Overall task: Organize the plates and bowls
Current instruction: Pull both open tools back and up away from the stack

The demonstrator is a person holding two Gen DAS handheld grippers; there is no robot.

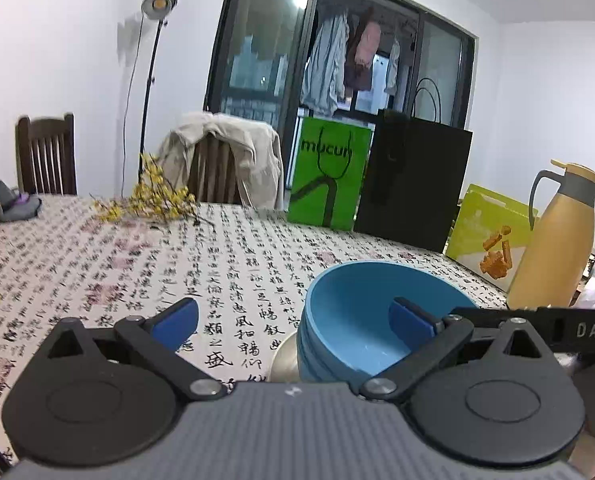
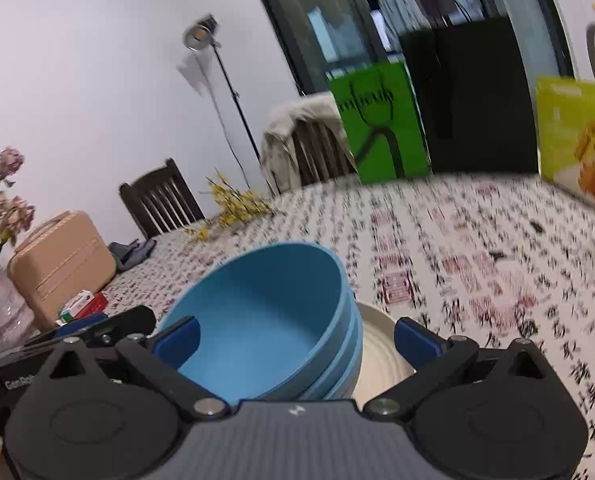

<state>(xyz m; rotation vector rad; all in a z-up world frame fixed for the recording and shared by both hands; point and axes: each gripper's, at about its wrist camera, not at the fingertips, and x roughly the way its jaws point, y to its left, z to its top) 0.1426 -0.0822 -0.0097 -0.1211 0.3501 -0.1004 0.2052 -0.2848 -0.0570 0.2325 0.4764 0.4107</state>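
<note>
A tablecloth printed with black calligraphy [image 1: 225,264] carries a nested stack of blue plastic bowls [image 2: 273,320] on a cream round plate [image 2: 381,356]. Beside that stack, the left gripper [image 1: 293,320] and right gripper [image 2: 297,340] gape, empty. A careless nudge could topple it.

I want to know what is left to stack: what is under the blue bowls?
The blue bowls are nested and sit on a cream plate, whose rim shows beside them. Whether more plates lie beneath is hidden by the bowls and grippers.
</note>
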